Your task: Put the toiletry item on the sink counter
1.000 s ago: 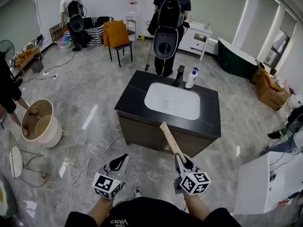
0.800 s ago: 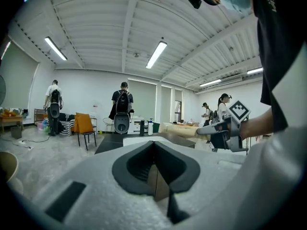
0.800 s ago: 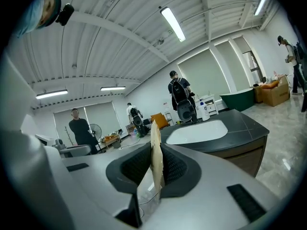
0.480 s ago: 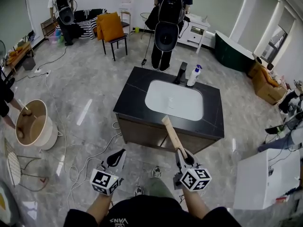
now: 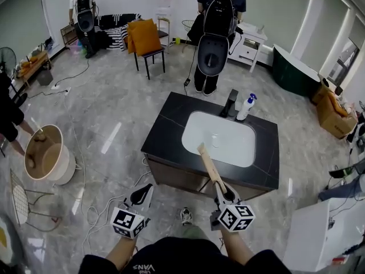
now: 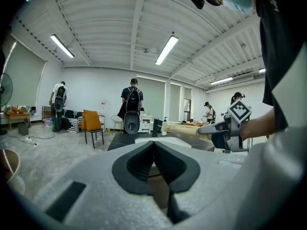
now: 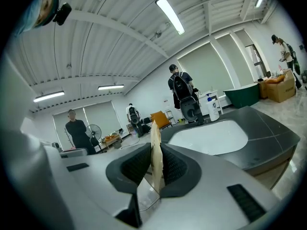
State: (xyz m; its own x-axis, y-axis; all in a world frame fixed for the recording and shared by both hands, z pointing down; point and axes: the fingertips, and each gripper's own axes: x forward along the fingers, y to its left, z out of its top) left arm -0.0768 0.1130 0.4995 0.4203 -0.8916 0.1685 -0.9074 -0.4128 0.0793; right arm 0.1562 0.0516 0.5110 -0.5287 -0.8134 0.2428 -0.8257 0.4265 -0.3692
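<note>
The toiletry item (image 5: 209, 165) is a long flat tan strip, and my right gripper (image 5: 221, 190) is shut on its near end. The strip points up and forward, its far tip over the front rim of the black sink counter (image 5: 165, 131) with its white basin (image 5: 219, 138). In the right gripper view the strip (image 7: 156, 147) stands on edge between the ribbed pads (image 7: 175, 166), with the counter (image 7: 268, 133) ahead. My left gripper (image 5: 145, 192) hangs low at the left over the floor. Its jaws (image 6: 154, 145) are shut and hold nothing.
A black faucet (image 5: 232, 103) and a white pump bottle (image 5: 246, 107) stand at the counter's far edge. A person with a backpack (image 5: 219, 16) stands just behind it. A round wooden tub (image 5: 48, 153), floor cables (image 5: 97, 204), an orange chair (image 5: 146, 39) and a white cabinet (image 5: 325, 227) surround it.
The counter has drifted right and a little nearer in the head view, so the strip's tip now overlaps its front rim. Both grippers keep their pose, and the grip is unchanged.
</note>
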